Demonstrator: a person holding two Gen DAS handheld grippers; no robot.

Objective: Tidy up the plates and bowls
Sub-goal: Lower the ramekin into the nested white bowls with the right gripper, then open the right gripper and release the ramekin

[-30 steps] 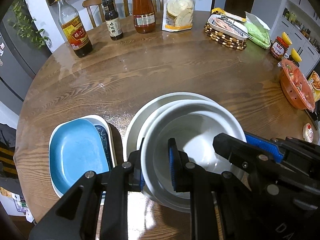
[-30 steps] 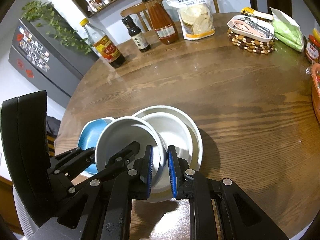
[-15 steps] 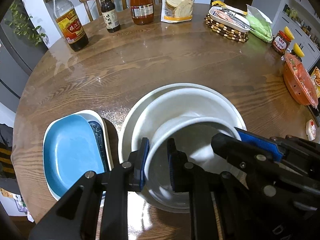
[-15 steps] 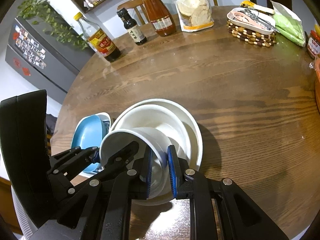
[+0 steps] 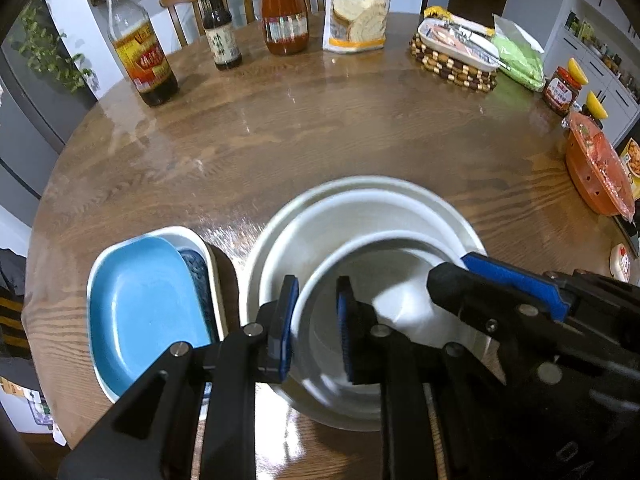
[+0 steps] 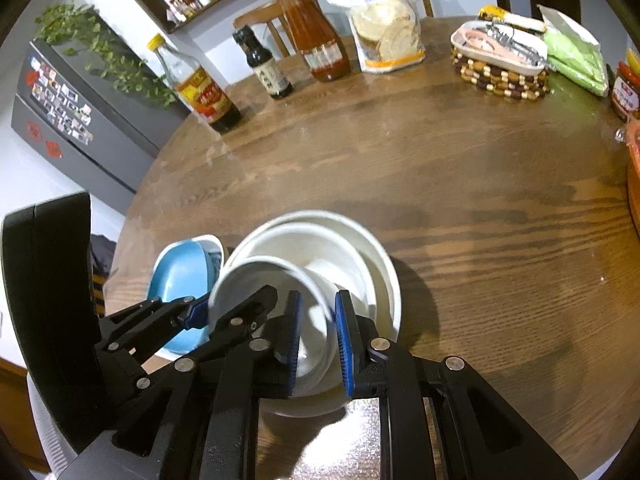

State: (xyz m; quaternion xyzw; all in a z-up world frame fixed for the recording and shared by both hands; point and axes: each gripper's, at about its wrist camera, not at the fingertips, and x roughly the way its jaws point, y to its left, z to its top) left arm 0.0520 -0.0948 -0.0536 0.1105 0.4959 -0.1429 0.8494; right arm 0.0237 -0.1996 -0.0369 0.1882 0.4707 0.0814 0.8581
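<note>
A small white bowl (image 5: 384,280) (image 6: 272,276) sits low inside a wider white bowl (image 5: 340,220) (image 6: 304,240), which rests in a large white plate (image 5: 440,204) (image 6: 384,272). My left gripper (image 5: 314,324) (image 6: 234,302) straddles the small bowl's left rim, one pad outside and one inside. Its jaws are opening, and the rim still lies against the outer pad. My right gripper (image 6: 318,340) (image 5: 452,266) is shut on the same bowl's right rim. A blue dish (image 5: 140,308) (image 6: 180,272) lies in a white patterned dish (image 5: 196,240) just left of the stack.
Along the far edge of the round wooden table (image 5: 360,128) stand a vinegar bottle (image 5: 140,56), a dark sauce bottle (image 5: 220,36), a red sauce jar (image 5: 284,12) and a flour bag (image 5: 356,4). A beaded trivet (image 5: 456,64) and a film-covered orange bowl (image 5: 596,172) sit right.
The small white bowl, held higher over the stack a second ago, has come down into the wider white bowl with both grippers still at its rim.
</note>
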